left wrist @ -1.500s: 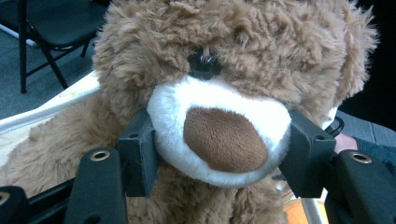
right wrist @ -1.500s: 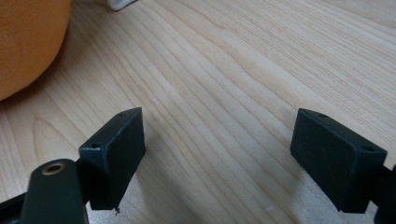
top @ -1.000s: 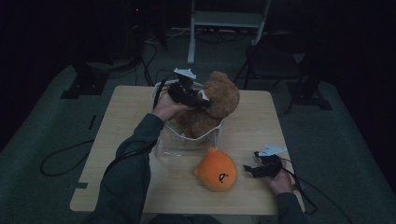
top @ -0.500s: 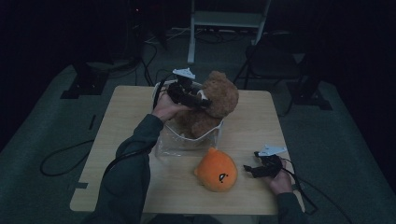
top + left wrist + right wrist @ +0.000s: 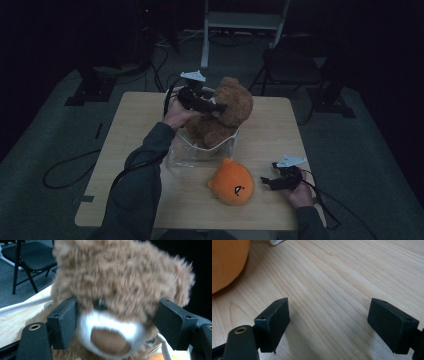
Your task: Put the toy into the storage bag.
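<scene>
Teddy bear (image 5: 120,282): shaggy brown plush, matt, with short white pile at the muzzle. Round toy (image 5: 232,182): orange fleece-like cloth, soft and matt. Bin (image 5: 200,152): clear, glossy plastic. Bench (image 5: 342,277): pale wood, smooth, fine grain, faint sheen. Fingers (image 5: 63,322) of left gripper (image 5: 117,325): black, matt, flat pads with small holes. Right gripper (image 5: 329,327): same black matt finish.

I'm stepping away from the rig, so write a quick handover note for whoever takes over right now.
Left gripper: jaws have just been opening, the teddy bear head between them, left pad at the fur.
Right gripper: open, nothing between its jaws, low over the table beside the orange plush.
Done: bear sits in the clear bag.
Left: likely withdraw the left gripper, then bag the plush.
</scene>
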`<move>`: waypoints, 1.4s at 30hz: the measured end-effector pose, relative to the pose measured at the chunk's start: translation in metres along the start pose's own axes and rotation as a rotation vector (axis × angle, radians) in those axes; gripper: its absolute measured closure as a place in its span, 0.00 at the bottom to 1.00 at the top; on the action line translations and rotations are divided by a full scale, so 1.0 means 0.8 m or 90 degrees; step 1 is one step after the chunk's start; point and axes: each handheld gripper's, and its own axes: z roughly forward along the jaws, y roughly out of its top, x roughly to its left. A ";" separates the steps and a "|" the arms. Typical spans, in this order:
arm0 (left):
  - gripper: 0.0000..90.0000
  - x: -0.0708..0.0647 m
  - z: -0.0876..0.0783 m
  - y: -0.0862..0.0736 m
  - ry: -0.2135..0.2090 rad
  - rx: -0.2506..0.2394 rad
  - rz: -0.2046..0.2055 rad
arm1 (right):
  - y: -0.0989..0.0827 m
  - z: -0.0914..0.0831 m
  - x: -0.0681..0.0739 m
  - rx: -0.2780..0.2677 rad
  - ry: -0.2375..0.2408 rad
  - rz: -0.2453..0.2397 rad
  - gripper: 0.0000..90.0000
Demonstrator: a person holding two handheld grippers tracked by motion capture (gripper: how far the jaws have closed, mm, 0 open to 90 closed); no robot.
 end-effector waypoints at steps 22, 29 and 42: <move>0.39 -0.010 0.021 -0.004 0.007 0.124 0.037 | 0.000 0.000 0.000 0.000 0.000 0.000 0.19; 0.41 -0.012 0.013 -0.003 0.018 0.105 0.042 | 0.000 0.000 0.000 0.000 0.000 0.000 0.19; 0.43 -0.025 -0.017 -0.006 0.031 0.041 0.056 | 0.000 0.000 0.000 0.000 0.000 0.000 0.19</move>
